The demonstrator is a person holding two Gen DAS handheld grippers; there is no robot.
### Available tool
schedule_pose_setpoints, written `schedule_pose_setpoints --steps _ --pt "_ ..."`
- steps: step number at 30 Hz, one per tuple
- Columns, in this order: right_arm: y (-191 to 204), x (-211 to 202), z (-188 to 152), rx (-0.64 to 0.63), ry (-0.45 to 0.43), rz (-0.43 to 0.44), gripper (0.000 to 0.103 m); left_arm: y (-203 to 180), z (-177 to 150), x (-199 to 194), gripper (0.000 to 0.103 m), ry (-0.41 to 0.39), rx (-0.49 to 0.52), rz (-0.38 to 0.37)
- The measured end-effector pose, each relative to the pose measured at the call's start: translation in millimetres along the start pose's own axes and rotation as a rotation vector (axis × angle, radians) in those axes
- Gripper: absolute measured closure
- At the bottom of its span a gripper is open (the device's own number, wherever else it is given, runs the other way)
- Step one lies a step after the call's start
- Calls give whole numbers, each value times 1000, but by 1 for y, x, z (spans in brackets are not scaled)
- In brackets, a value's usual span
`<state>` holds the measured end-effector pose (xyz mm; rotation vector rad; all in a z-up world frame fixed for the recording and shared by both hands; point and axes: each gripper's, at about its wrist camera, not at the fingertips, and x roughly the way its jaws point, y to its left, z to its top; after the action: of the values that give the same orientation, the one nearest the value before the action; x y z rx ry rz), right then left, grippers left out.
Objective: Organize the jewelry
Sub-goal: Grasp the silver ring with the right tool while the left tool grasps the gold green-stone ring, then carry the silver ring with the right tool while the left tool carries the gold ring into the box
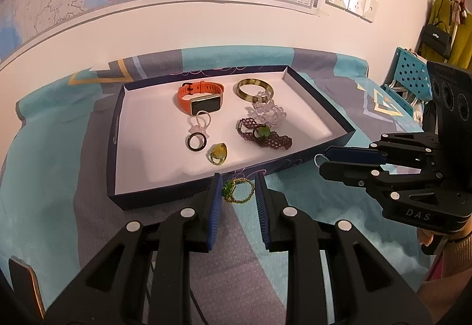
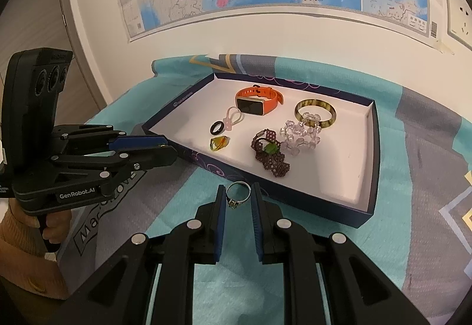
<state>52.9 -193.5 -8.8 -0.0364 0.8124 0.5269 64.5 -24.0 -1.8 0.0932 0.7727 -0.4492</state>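
Holding a piece in each tool, I have both poised just short of the near wall of the tray point(image 1: 116, 154), over the patterned cloth point(image 1: 53, 165) that covers the desk. My left tool point(image 1: 238, 188) is closed down narrow on a green beaded ring point(image 1: 237, 190), its blue pads pinching the little loop from either side. My right tool point(image 2: 238, 195) is likewise nearly closed, gripping a silver ring point(image 2: 237, 192) across its band, with a small yellowish stone hanging low. Both rings are featherlight; the silver one is stiff and slick, so I judge it could twist or squirt out if I ease the pinch unevenly, while the beaded loop is soft and will squash rather than slip. Inside the tray already lie an orange watch point(image 1: 200, 98), a bangle point(image 1: 254, 88), a clear bead bracelet point(image 1: 267, 114), a purple beaded bracelet point(image 1: 265, 136), a black ring point(image 1: 194, 142) and an amber ring point(image 1: 217, 154). Bare white floor shows at the near left of the tray, which looks to me the safest spot to set these down.
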Motion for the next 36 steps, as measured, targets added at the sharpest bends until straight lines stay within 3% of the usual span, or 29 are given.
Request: schedule_pose_setpoints --steps 36 --pt "-9 5 21 -7 -31 -8 88 -7 27 10 80 -29 23 10"
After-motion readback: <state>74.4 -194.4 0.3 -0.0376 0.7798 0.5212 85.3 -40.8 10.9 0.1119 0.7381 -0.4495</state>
